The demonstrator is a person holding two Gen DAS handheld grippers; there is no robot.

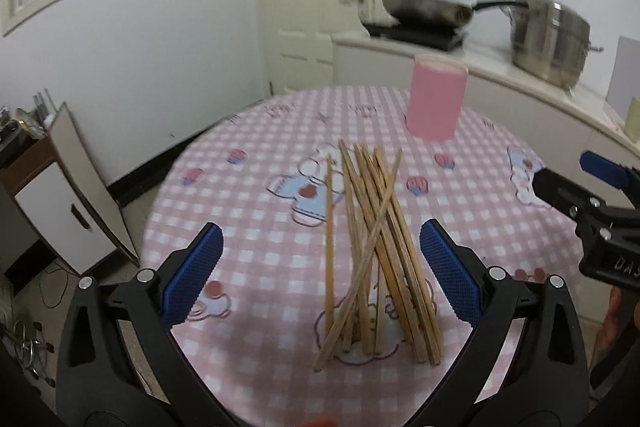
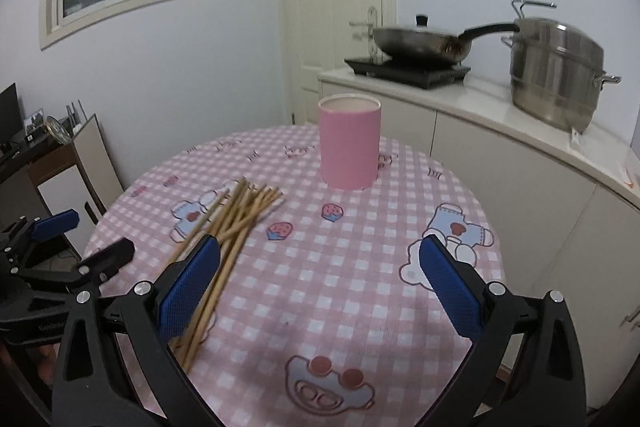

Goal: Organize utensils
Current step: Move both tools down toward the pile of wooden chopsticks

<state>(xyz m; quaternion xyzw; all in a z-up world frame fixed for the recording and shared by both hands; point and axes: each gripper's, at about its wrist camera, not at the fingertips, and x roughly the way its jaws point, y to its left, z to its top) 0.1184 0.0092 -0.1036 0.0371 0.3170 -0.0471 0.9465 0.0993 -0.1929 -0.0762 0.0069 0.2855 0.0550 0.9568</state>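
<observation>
Several wooden chopsticks (image 1: 368, 247) lie in a loose crossed pile on the round table with a pink checked cloth (image 1: 248, 219). My left gripper (image 1: 320, 267) hovers open right over the pile, its blue pads on either side of it, holding nothing. A pink cylindrical holder (image 1: 436, 99) stands upright beyond the pile. In the right wrist view the chopsticks (image 2: 232, 227) lie to the left, partly behind the left pad, and the holder (image 2: 349, 143) stands ahead. My right gripper (image 2: 320, 283) is open and empty above bare cloth (image 2: 360, 307). It also shows in the left wrist view as the right gripper (image 1: 560, 183).
A white counter (image 2: 500, 115) runs along the table's right side with a wok on a black cooktop (image 2: 408, 69) and a steel pot (image 2: 556, 75). A closed door (image 2: 332, 7) is behind. A low cabinet (image 1: 52, 203) stands left of the table.
</observation>
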